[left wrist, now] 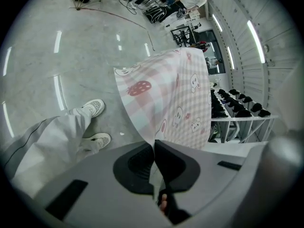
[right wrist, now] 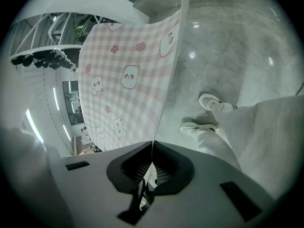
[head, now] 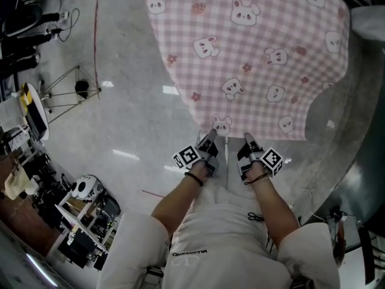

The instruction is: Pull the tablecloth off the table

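Tablecloth point(head: 252, 47): thin pink gingham with a bunny print, soft and light. It bellied and creased freely and would hold no shape of its own. Judged grippy enough for a plain pinch, but likely to drag or snag on a rim if pulled at an angle. Best hold: the hem, at two points, so the pull spreads evenly across the width.

Left tongs point(head: 210, 135): jaws closed flat on the near hem, with the cloth edge pinched between the pads. Right tongs point(head: 248, 138): likewise closed on the same hem, just beside the left pair with a narrow gap between them.

Cloth position: it ran out from both tongs, away from the person, as a spread sheet above the floor point(head: 120, 101). Its right margin lay near the grey counter point(head: 360, 110). Whether the far end rested on the counter or hung clear could not be told. Both gripper views showed the sheet edge-on, rising straight from the closed jaws.
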